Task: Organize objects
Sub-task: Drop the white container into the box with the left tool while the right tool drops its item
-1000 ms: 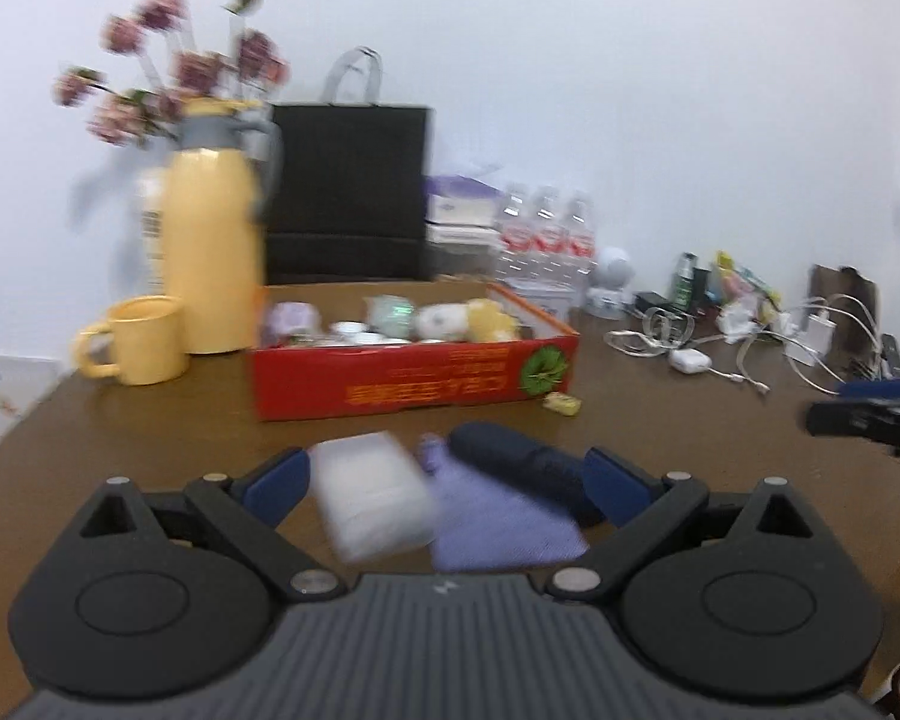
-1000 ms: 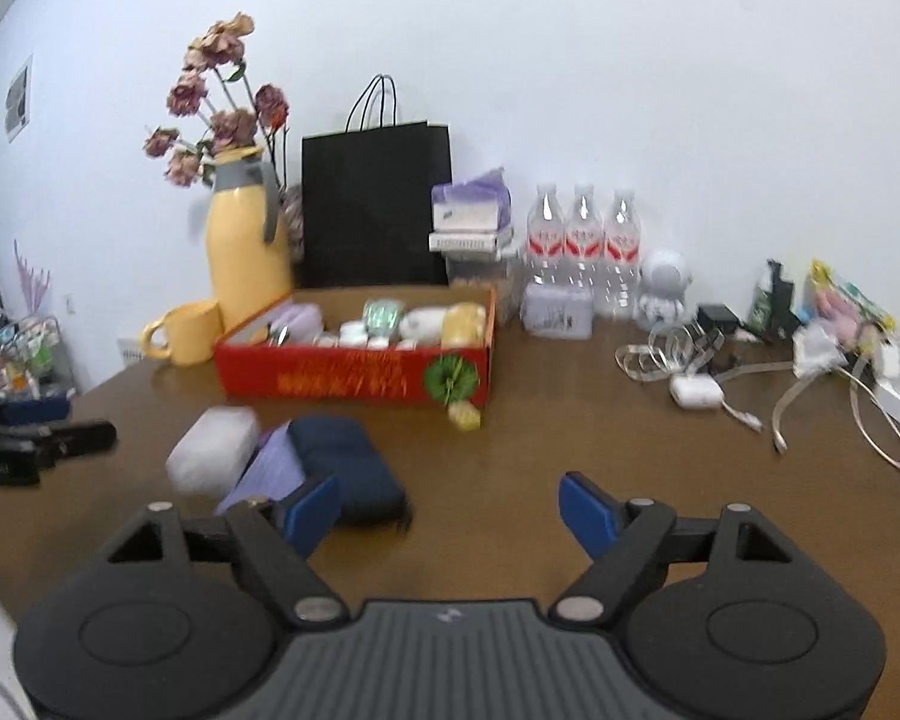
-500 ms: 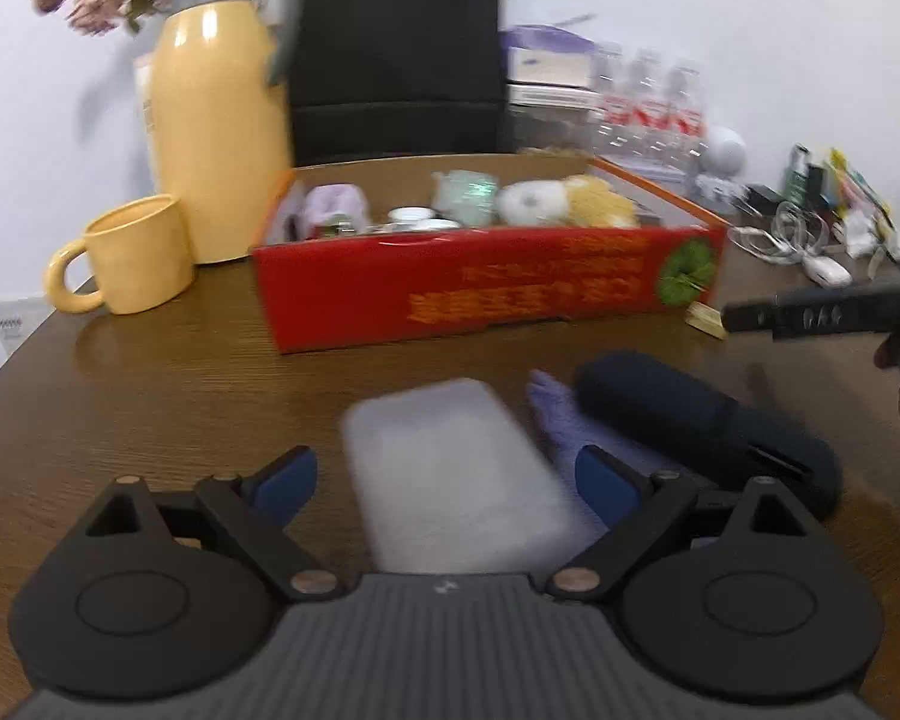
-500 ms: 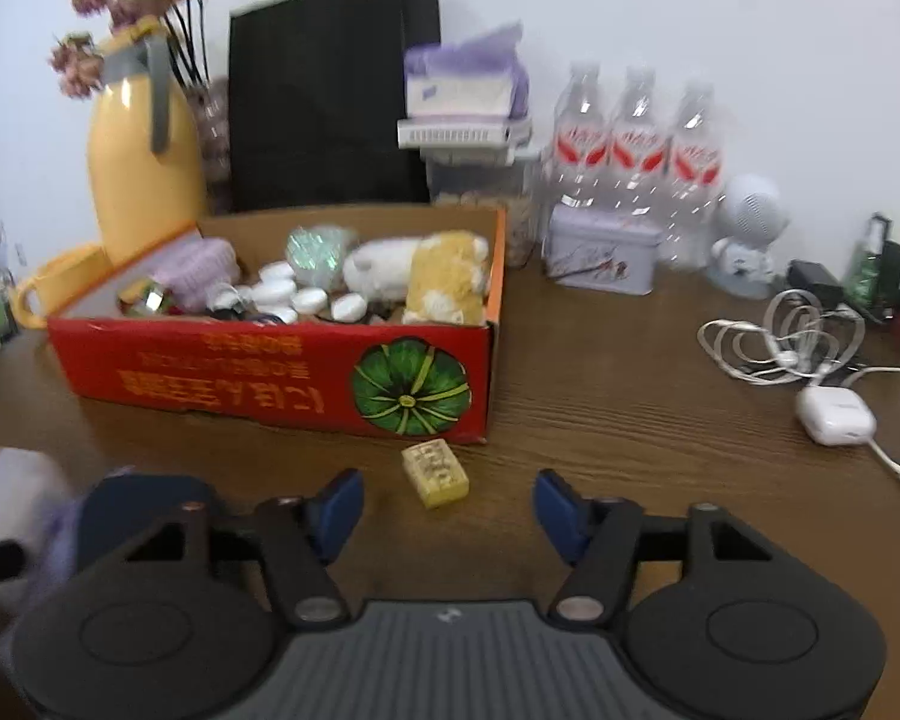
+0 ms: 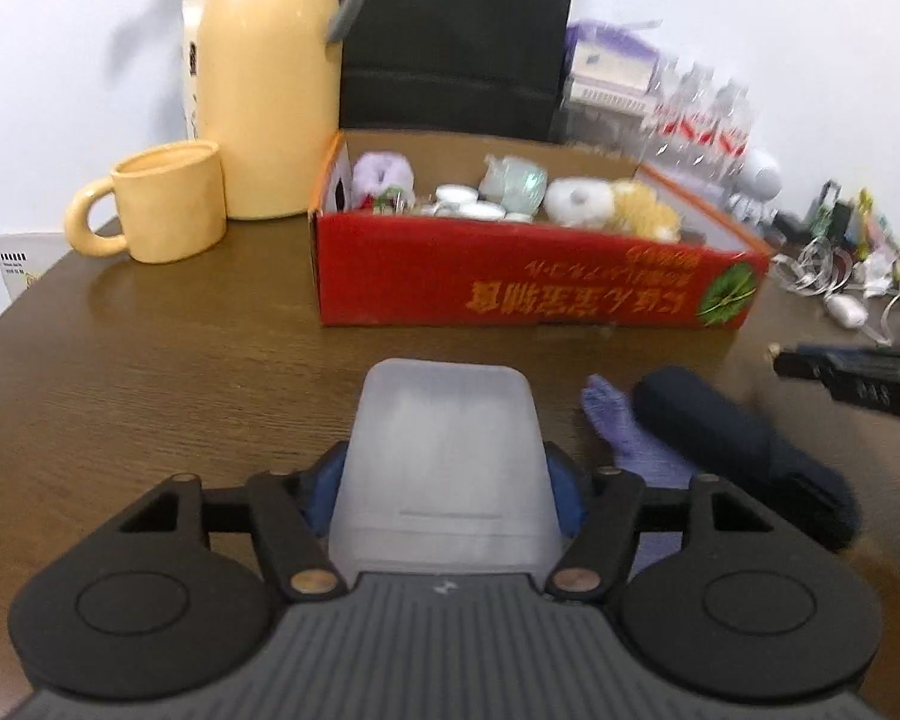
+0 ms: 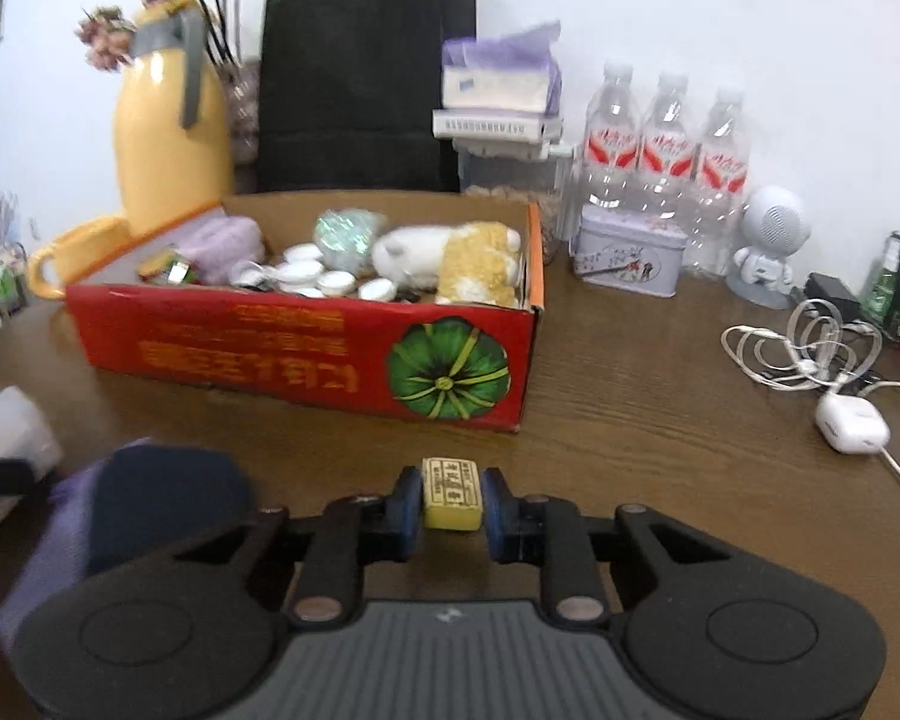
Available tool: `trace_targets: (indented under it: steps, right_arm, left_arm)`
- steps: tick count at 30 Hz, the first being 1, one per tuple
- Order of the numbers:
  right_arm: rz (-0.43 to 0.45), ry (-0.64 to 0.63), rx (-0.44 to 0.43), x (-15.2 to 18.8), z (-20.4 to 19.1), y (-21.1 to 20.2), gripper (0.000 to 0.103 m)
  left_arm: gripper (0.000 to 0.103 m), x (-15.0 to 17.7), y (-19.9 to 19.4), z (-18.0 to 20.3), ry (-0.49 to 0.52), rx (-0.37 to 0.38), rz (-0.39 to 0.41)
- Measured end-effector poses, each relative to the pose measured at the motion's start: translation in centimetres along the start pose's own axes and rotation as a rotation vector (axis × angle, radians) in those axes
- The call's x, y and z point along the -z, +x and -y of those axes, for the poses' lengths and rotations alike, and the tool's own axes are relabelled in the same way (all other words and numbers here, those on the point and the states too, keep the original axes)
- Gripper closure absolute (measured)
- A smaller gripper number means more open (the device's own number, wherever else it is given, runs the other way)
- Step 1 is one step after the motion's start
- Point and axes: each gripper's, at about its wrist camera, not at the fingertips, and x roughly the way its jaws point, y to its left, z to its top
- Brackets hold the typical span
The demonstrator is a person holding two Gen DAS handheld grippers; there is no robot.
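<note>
Basically both grabs are being made: left gripper (image 5: 444, 495) jaws closing around the frosted white plastic box (image 5: 444, 450), right gripper (image 6: 450, 510) jaws closing on the small yellow block (image 6: 451, 493); next, lifting into the red cardboard box (image 6: 306, 354) is being called for.

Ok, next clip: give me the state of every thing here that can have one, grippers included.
Left gripper: closing, translucent white box between its pads, on the table.
Right gripper: closing, small yellow block between its pads.
Red cardboard box: open-topped, holding small items.
Yellow mug: upright.
Yellow thermos jug: upright.
Water bottles: upright.
</note>
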Motion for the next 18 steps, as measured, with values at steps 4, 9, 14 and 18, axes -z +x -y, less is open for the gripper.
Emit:
trace_targets:
  steps: [4,9,14,18]
  right_arm:
    - [0.031,0.03,-0.016,2.4,-0.9,-5.9,0.083]
    - [0.056,0.082,-0.028,5.9,-2.2,-13.2,0.082]
    - [0.084,0.063,-0.066,8.6,-4.2,-18.6,0.082]
    - [0.098,0.061,-0.075,9.1,-4.8,-20.0,0.082]
  left_arm:
    - [0.036,1.3,-4.6,0.5,-0.01,0.004,0.045]
    - [0.036,3.8,-10.6,2.3,0.029,0.044,0.096]
    - [0.036,5.4,-14.1,2.8,0.063,0.075,0.133]
    - [0.036,5.1,-14.6,2.3,0.041,0.07,0.153]
